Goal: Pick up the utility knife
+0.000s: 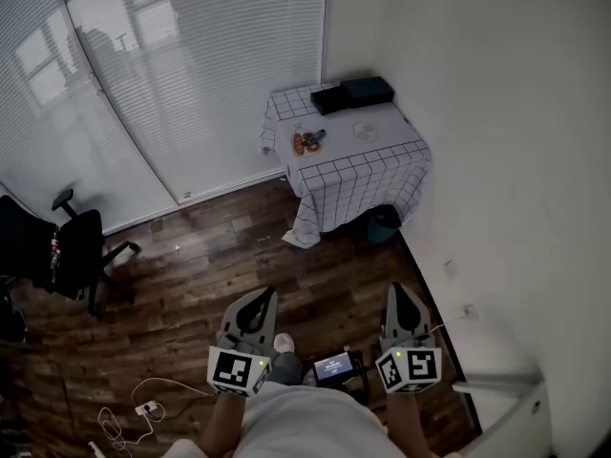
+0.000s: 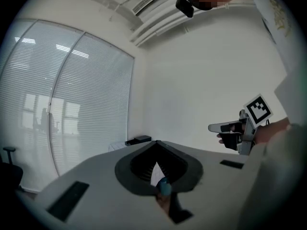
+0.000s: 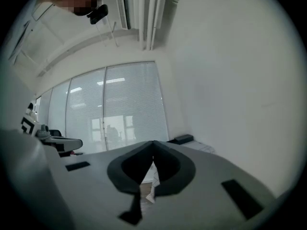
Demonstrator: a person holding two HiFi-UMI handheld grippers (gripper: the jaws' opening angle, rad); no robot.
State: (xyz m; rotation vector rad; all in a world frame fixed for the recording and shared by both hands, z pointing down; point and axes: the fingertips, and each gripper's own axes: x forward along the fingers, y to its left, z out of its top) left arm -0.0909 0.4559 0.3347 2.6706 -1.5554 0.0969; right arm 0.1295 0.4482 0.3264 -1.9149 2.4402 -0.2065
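The utility knife [image 1: 307, 142] is seen only as a small orange and dark shape, too small for detail. It lies near the left edge of the checked-cloth counter [image 1: 368, 175] in the corner, in front of two black boxes [image 1: 351, 93]. The counter is bounded by the white wall [image 1: 496, 113] on the right and the blinds [image 1: 191, 65] behind. Open wooden floor [image 1: 239, 246] is left between it and the grippers. The left gripper [image 1: 258, 301] and right gripper [image 1: 402, 294] are held level, well apart from the counter, with their jaws closed together on nothing.
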